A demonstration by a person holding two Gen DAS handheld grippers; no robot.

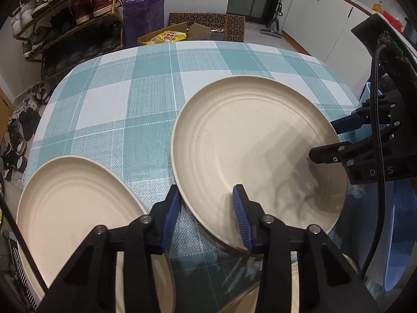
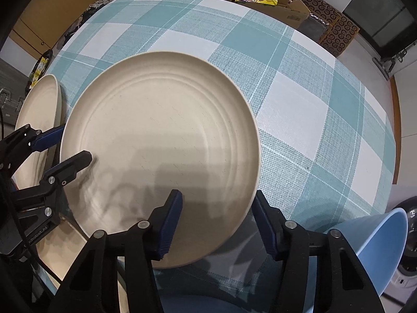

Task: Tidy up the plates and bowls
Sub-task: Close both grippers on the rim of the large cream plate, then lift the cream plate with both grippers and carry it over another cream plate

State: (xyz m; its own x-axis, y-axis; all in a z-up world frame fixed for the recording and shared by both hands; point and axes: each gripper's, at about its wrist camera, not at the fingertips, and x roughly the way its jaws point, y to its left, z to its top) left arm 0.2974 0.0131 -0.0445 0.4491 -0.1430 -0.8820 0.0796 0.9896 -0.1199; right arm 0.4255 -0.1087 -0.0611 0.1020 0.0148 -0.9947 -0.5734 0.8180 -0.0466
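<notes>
Both grippers, my left (image 1: 207, 195) and right (image 2: 217, 200), stand open, each straddling the rim of one cream plate (image 2: 161, 140). Neither grips it. A second plate (image 1: 75, 200) lies just beside it on the checked cloth (image 1: 146, 99).

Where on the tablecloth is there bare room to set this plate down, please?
The far half of the checked tablecloth, beyond the middle beige plate, lies bare to the far edge, and so does the cloth to its right. The near edge is crowded: the second beige plate on the left, the blue bowl on the right, both grippers between.
</notes>
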